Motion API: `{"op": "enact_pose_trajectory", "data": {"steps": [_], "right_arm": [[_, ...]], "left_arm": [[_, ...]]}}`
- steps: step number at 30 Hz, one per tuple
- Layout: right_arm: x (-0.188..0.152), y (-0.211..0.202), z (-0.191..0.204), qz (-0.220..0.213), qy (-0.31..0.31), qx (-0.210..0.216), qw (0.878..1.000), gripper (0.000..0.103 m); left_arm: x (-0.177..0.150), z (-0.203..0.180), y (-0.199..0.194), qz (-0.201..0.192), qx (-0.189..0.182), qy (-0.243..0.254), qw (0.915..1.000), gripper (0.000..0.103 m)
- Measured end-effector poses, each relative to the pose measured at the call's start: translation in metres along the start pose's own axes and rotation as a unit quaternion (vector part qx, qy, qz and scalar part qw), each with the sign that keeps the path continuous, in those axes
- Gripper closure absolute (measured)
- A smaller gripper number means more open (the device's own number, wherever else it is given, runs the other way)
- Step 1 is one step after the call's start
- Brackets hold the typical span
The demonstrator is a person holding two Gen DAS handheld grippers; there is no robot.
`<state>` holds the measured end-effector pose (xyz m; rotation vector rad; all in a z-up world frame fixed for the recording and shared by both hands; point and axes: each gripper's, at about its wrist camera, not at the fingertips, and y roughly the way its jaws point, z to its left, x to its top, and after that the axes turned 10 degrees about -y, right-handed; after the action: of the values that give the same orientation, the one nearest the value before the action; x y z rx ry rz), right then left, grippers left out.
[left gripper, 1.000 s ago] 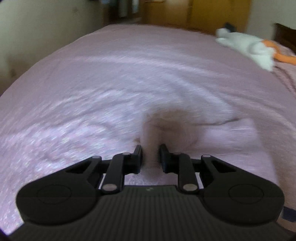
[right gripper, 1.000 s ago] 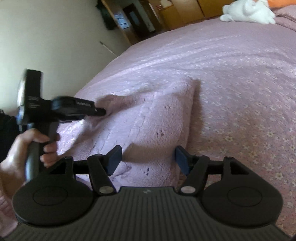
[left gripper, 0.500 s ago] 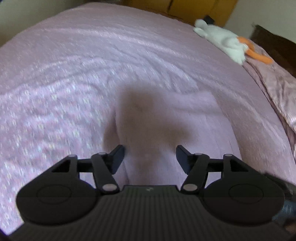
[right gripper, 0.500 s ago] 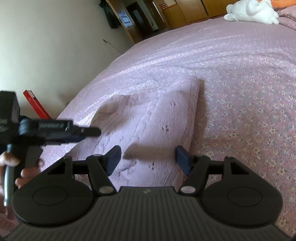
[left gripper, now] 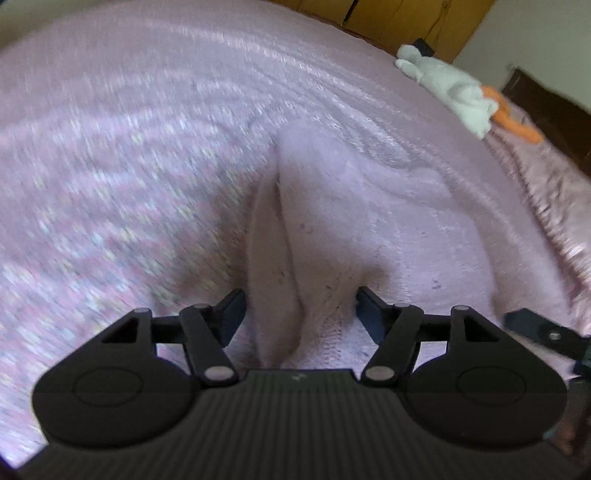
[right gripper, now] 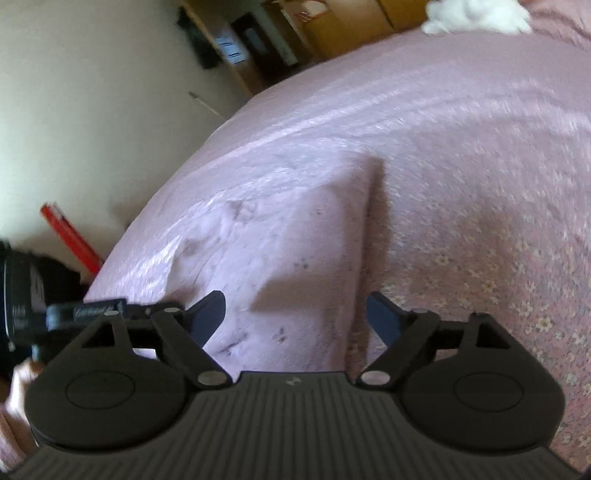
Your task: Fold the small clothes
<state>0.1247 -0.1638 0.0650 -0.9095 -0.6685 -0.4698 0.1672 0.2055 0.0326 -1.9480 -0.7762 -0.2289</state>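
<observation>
one small pink knit garment (left gripper: 369, 229) lies on the pink floral bedspread (left gripper: 110, 184), folded over so that a doubled edge runs down its left side in the left wrist view. there are two grippers. the left gripper (left gripper: 299, 310) hangs just above the garment's near end with its two fingers spread wide and nothing between them; the folded ridge of cloth sits in the gap below. the right gripper (right gripper: 295, 317) is likewise spread wide and holds nothing, poised over the same garment (right gripper: 288, 251) near its right edge. in the right wrist view the left gripper (right gripper: 85, 314) shows from the side at the left margin, with a bit of the person's hand (right gripper: 18, 384) below it; pale lettering runs along its body and on the dark block behind, but it is too blurred to read. one white plush toy (left gripper: 454, 88) with orange parts lies far up the bed. one red stick-like object (right gripper: 70, 236) leans by the wall. a wooden cabinet (left gripper: 406, 22) stands beyond the bed.
</observation>
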Motion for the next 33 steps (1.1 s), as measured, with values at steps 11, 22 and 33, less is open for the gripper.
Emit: {"op": "enact_pose_trajectory", "data": {"steps": [11, 22, 33], "right_arm": [[0.011, 0.063, -0.026, 0.058, 0.111, 0.056, 0.991, 0.045], [0.039, -0.040, -0.011, 0.100, 0.051, 0.048, 0.992, 0.054], [-0.048, -0.074, -0.004, 0.110, -0.001, -0.039, 0.993, 0.036]], "left_arm": [[0.006, 0.009, 0.028, 0.054, -0.094, -0.089, 0.9901, 0.059], [-0.049, -0.036, -0.018, 0.099, -0.144, -0.069, 0.9822, 0.064], [-0.112, -0.054, -0.048, 0.061, -0.028, 0.063, 0.9957, 0.043]]}}
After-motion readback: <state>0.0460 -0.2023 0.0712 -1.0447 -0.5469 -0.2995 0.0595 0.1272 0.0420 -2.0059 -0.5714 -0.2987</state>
